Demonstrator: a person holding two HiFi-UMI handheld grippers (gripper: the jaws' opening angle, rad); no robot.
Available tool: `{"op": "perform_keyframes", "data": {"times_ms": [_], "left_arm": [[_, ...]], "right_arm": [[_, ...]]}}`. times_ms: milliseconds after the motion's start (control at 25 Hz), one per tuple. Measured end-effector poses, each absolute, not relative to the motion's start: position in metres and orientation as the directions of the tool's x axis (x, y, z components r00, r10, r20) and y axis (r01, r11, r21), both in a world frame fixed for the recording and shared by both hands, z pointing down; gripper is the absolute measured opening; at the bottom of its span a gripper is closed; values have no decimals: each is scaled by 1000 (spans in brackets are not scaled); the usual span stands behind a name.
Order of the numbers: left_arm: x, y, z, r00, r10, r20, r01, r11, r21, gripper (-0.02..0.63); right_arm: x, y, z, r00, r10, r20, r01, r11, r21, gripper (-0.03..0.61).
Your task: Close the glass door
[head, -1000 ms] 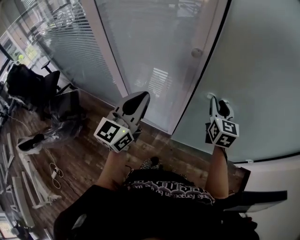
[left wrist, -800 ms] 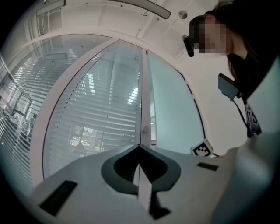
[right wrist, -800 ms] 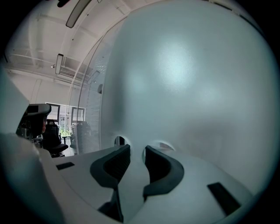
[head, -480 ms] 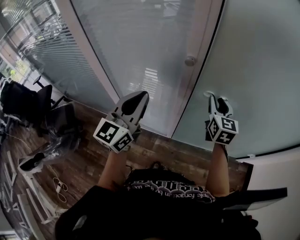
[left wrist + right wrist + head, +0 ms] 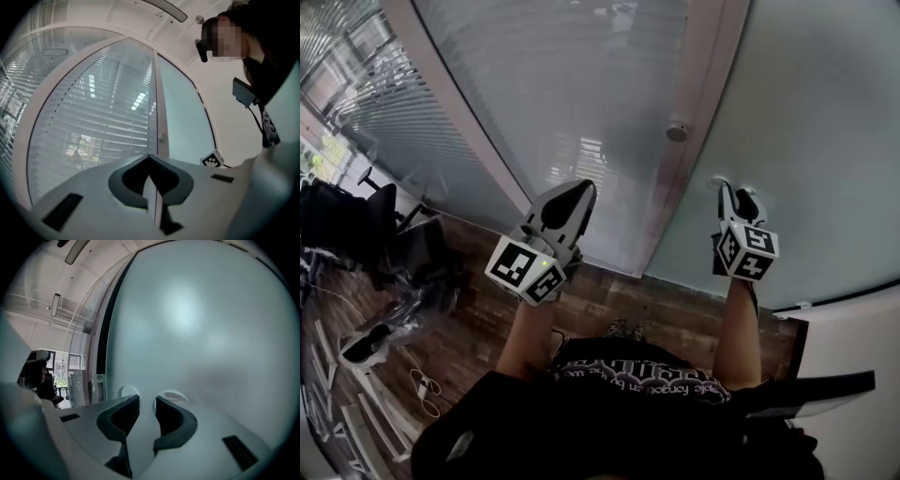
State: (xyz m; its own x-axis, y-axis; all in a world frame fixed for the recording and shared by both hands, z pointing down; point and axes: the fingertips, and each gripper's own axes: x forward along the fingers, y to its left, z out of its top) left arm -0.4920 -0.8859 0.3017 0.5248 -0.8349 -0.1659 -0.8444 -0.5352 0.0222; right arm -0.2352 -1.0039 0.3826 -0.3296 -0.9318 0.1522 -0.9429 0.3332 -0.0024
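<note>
The frosted glass door (image 5: 825, 112) fills the right of the head view and nearly all of the right gripper view (image 5: 201, 324). My right gripper (image 5: 737, 193) is open with nothing between its jaws (image 5: 146, 400). Its fingertips stand close against the frosted pane, and their reflections show in the glass. A dark gap runs between the door's edge and the white post (image 5: 698, 84), which carries a round knob (image 5: 677, 131). My left gripper (image 5: 574, 190) is shut and empty (image 5: 150, 158). It points at the glass wall with blinds (image 5: 93, 122), left of the post.
A black office chair (image 5: 352, 220) and bags stand at the left on the wooden floor (image 5: 675, 305). White cables (image 5: 422, 384) lie near the lower left. A white wall (image 5: 862, 328) meets the door at the lower right.
Both grippers have moved forward toward the glass. The knob on the post now sits lower in the head view and nearer the grippers, and the chair has slid left.
</note>
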Motion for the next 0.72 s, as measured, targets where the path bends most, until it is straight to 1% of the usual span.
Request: {"op": "perform_keyframes", "data": {"times_ms": [280, 520, 720], "left_arm": [[-496, -896, 303, 530, -832, -163, -840, -541, 31, 2], [-483, -900, 304, 550, -820, -159, -828, -561, 27, 2], [-471, -901, 306, 565, -811, -151, -818, -575, 22, 2]], "right_arm": [[-238, -1004, 380, -330, -933, 145, -943, 333, -5, 107], [-236, -1003, 383, -338, -932, 132, -941, 339, -18, 109], [-231, -995, 383, -361, -919, 162, -932, 362, -24, 109]]}}
